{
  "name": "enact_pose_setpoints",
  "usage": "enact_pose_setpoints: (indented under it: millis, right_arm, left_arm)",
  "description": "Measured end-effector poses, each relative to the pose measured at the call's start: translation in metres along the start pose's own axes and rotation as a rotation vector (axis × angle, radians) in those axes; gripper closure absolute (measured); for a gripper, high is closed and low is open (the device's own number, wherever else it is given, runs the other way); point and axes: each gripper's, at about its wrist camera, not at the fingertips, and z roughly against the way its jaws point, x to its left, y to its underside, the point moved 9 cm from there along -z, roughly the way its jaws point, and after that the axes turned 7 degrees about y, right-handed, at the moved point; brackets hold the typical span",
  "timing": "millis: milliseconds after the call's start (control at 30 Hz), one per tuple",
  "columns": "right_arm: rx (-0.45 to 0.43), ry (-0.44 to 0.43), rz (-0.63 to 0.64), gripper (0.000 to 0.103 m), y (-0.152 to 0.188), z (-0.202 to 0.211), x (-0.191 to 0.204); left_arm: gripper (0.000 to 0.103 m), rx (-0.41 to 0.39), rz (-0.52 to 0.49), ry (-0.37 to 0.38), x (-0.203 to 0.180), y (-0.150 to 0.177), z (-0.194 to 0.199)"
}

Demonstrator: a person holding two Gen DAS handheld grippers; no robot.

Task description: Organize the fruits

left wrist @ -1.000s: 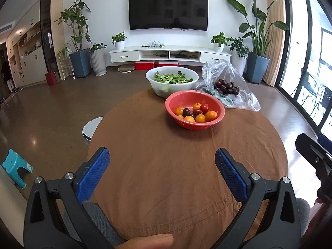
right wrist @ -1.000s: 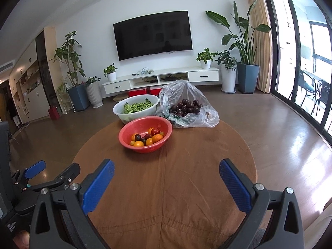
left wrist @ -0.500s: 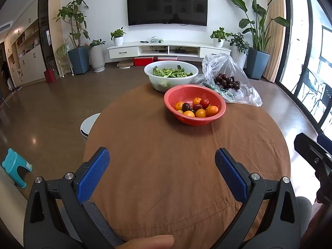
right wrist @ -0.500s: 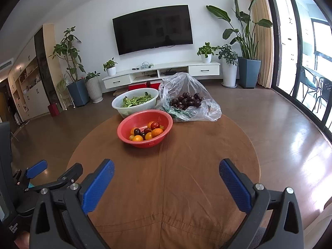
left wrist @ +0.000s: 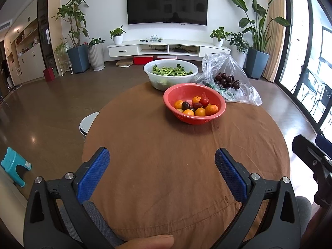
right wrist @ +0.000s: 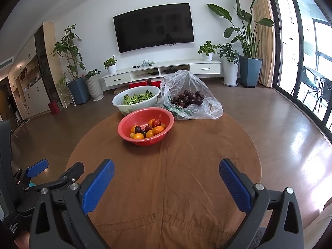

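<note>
The red bowl (left wrist: 194,105) with mixed fruits (left wrist: 196,108) is placed on the far half of the round table (left wrist: 166,166). Just behind it a white bowl (left wrist: 170,73) of greens and a plastic bag (left wrist: 226,81) of dark fruits are seen.

Both grippers are held over the near edge, well apart from the bowl. The left gripper (left wrist: 161,166) is opened wide and nothing is held. The right gripper (right wrist: 166,172) is opened wide too, and empty.

From the left gripper the bowl lies ahead and a little right; from the right gripper, ahead and a little left. No gripper is judged clearly nearer. No long axis is given by the round bowl.
</note>
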Motion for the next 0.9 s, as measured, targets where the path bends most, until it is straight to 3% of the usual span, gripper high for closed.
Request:
enact_pose_setpoints:
  millis: [900]
  right_arm:
    - [0.004, 0.0, 0.0, 0.0, -0.0008, -0.0001, 0.0006]
  left_arm:
    - [0.0, 0.004, 0.0, 0.0, -0.0018, 0.0022, -0.0023]
